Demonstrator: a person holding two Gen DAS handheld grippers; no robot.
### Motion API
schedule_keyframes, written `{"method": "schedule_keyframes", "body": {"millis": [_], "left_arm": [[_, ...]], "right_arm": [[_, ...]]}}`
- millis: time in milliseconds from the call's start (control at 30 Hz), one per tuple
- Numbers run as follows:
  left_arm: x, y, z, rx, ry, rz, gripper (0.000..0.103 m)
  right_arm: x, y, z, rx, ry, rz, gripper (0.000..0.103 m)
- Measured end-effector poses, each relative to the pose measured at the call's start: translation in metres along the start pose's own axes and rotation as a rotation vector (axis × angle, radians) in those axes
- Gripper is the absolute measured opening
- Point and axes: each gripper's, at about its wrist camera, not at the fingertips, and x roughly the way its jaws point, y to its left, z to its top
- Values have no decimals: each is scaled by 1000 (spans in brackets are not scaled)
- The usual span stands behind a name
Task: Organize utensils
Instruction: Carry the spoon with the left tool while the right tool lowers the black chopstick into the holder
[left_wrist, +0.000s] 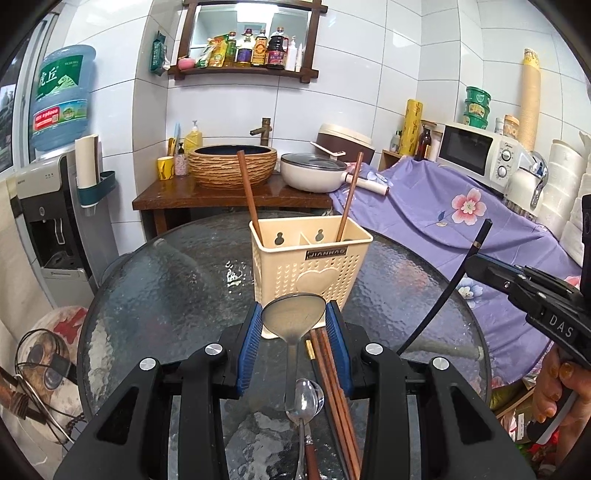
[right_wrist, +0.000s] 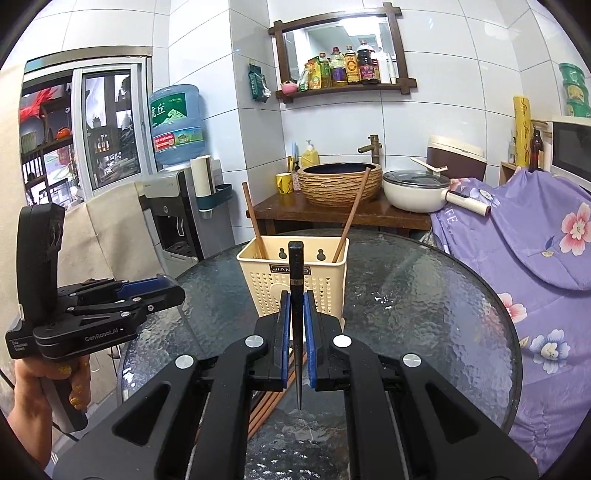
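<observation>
Two claws loaded: your left claw (left_wrist: 293, 328) pinches ladle (left_wrist: 293, 314), right claw (right_wrist: 295, 325) clamps black chopstick (right_wrist: 296, 295). Tip chopstick upright, lower into holder (right_wrist: 291, 280) beside brown chopsticks (right_wrist: 349, 218).

Small white-tiled kitchen corner, daylight-ish and bright

White wall tiles (left_wrist: 369, 74) are seen straight ahead, with a dark wood-framed mirror shelf (left_wrist: 251, 70) hung high up. A wooden washstand (left_wrist: 207, 195) is set just beyond the round glass table (left_wrist: 166, 280). A water dispenser (right_wrist: 166, 206) is parked ahead-left beside a window (right_wrist: 107, 129); purple floral cloth (left_wrist: 424, 210) is draped off right.
</observation>
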Motion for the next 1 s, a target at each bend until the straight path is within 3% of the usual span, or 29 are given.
{"method": "schedule_keyframes", "body": {"millis": [367, 667, 833, 1000], "left_arm": [[-3, -8, 42, 51, -28, -30, 34], [-10, -3, 126, -25, -124, -58, 34], [1, -3, 164, -60, -167, -27, 34], [31, 0, 166, -83, -159, 25, 34]], "right_arm": [[3, 0, 38, -5, 22, 51, 8], [-3, -3, 128, 20, -61, 79, 8], [-1, -1, 180, 17, -161, 22, 8], [27, 2, 186, 19, -170, -35, 8]]}}
